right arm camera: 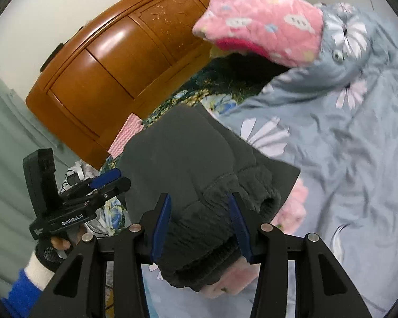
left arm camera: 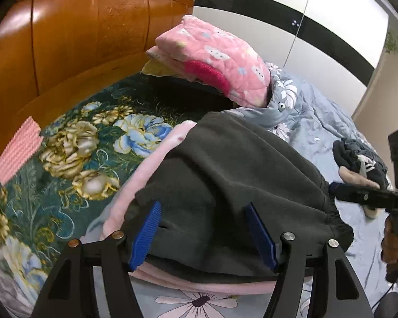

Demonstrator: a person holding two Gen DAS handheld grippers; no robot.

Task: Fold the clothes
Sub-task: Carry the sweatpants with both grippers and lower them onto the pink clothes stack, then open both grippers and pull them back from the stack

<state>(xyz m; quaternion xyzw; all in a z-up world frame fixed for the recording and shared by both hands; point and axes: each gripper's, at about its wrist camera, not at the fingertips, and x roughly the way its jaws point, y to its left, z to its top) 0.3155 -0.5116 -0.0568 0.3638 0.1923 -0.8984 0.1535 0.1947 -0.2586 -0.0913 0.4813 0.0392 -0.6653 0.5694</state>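
Observation:
A folded dark grey garment lies on a folded pink garment on the bed. My left gripper is open, its blue fingers straddling the near edge of the grey garment. In the right wrist view the same grey garment shows its elastic waistband toward me, with pink fabric under it. My right gripper is open around the waistband end. The left gripper shows at the left there, and the right gripper shows at the right in the left wrist view.
A wooden headboard stands behind. A pink quilted bundle lies on a grey floral duvet. A dark green floral blanket lies at left. A small heap of dark clothes sits at right.

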